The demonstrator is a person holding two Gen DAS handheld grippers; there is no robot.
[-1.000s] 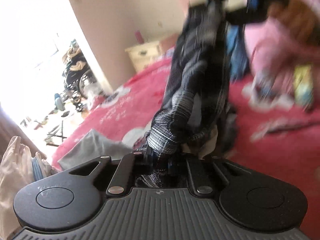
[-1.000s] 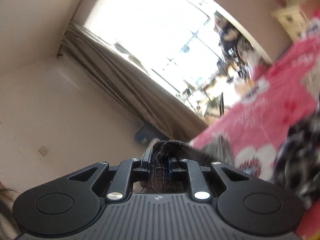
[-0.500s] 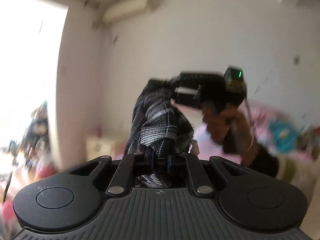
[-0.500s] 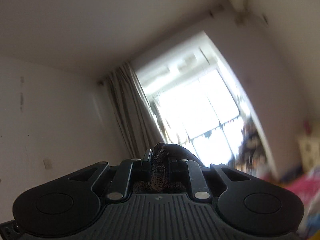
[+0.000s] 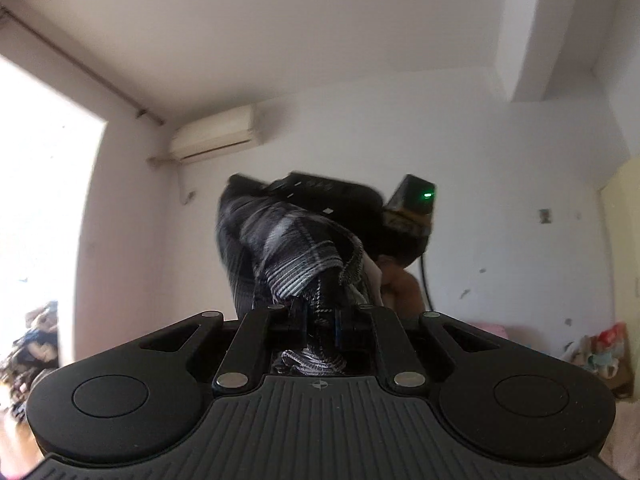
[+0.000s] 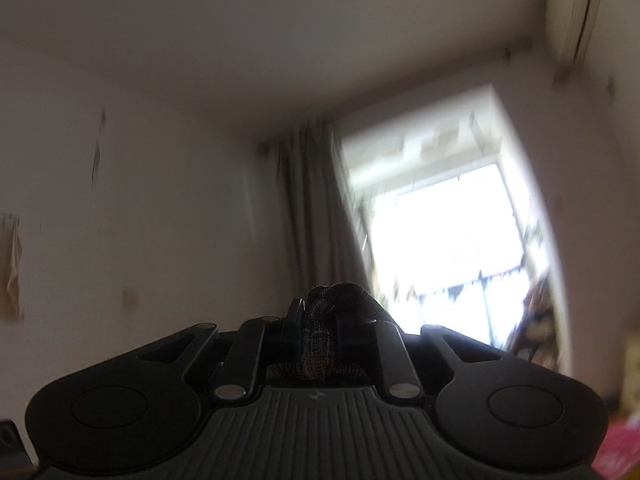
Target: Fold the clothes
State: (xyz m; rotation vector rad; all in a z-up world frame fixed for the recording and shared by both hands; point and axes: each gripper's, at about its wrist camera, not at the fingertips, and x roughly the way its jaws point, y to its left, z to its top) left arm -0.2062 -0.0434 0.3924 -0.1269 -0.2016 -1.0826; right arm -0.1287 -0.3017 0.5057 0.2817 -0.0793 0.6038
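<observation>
While both tools pinch it, plaid garment [image 5: 292, 248] (bunched) spans between them.

A lived-in room of a home, probably a bedroom: plain white walls [image 5: 460, 152] scuffed with small marks, a wall-mounted air conditioner [image 5: 214, 134] just under the ceiling, a grey curtain [image 6: 308, 208] hanging beside a large bright window [image 6: 448, 240], and a blurred heap of soft, colourful household items [image 5: 600, 350] against the wall at lower right

Only a blurred red-pink bed corner [image 6: 618, 450] shows low at right; can't tell what's on it.
</observation>
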